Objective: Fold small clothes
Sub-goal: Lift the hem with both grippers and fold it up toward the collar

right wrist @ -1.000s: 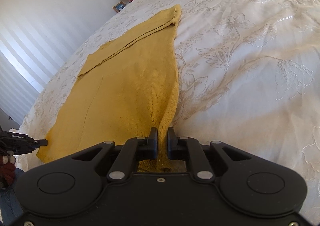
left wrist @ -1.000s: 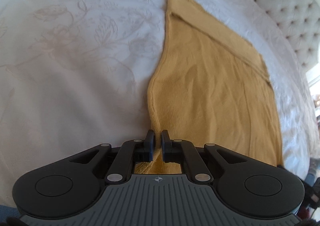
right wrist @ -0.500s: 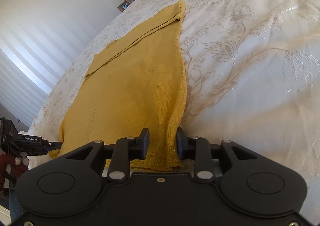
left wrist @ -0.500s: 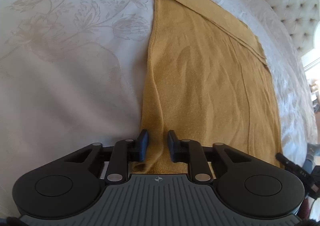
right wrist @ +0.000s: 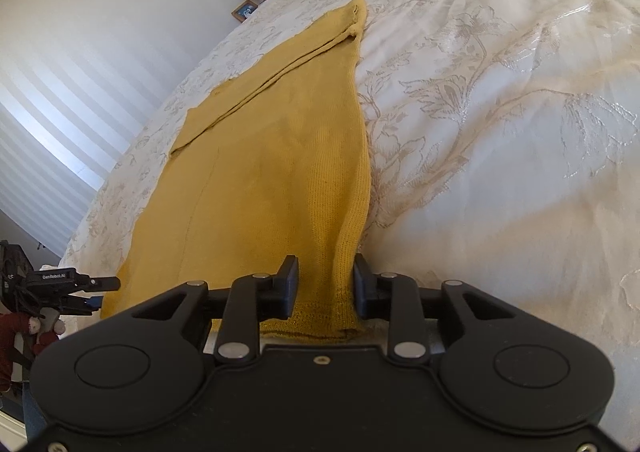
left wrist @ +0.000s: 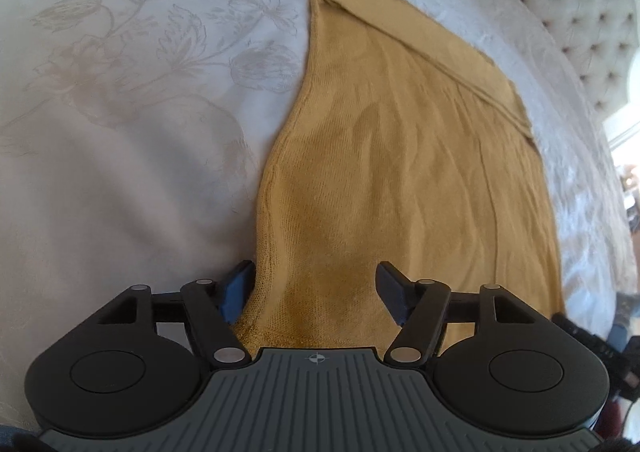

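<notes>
Left gripper (left wrist: pixel 316 288): jaws have just been opening, now wide apart; the hem lies loose between them, unheld.
Right gripper (right wrist: pixel 326 284): jaws partly open, astride the hem's right corner, not pinching.
Mustard-yellow knitted garment (left wrist: pixel 400 172): released flat on the white floral-embroidered bedspread (left wrist: pixel 140 112), near hem at both tools.
Meaning: this fold looks laid down.
Room: bare bedspread left and right; tufted headboard (left wrist: pixel 580 4) far right.

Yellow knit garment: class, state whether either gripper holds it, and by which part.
Neither holds it. The left gripper and right gripper stand open astride the near hem corners of the yellow knit garment; both jaws have just opened.
</notes>
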A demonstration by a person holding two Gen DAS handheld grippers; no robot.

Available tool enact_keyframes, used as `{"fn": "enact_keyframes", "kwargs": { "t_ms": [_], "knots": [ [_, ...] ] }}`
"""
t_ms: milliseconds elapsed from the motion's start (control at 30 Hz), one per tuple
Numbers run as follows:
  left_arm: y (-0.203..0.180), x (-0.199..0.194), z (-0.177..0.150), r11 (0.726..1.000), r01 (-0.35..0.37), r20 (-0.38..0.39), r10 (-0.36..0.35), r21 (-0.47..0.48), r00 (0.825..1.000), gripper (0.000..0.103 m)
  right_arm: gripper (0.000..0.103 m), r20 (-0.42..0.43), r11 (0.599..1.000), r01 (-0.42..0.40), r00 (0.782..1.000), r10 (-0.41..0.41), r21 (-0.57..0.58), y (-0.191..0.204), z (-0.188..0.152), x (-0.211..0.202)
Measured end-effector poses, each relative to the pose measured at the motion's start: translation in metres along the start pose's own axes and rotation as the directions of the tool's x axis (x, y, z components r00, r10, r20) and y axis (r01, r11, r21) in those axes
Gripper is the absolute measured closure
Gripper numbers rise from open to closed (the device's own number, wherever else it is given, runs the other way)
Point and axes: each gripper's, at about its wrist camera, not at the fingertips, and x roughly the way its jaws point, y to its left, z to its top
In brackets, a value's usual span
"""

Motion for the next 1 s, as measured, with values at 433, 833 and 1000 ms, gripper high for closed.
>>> {"fn": "enact_keyframes", "kwargs": {
  "t_ms": [433, 833, 1000],
  "knots": [
    [0.004, -0.025, -0.002, 0.989, 0.150, 0.149, -0.148, -0.005, 0.978, 0.100, 0.089, 0.041, 0.996, -0.074, 0.997, 0.071, 0.059, -0.002, 0.003, -0.009],
    [0.011, -0.034, 0.000, 0.976, 0.214, 0.230, -0.198, -0.045, 0.953, 0.100, 0.092, 0.036, 0.992, -0.030, 0.999, 0.026, 0.120, -0.018, 0.004, -0.023],
    [0.010, -0.043, 0.009, 0.968, 0.250, 0.269, -0.234, -0.025, 0.934, 0.100, 0.092, 0.111, 0.977, -0.131, 0.987, 0.113, 0.170, -0.016, 0.022, -0.030]
  ]
}}
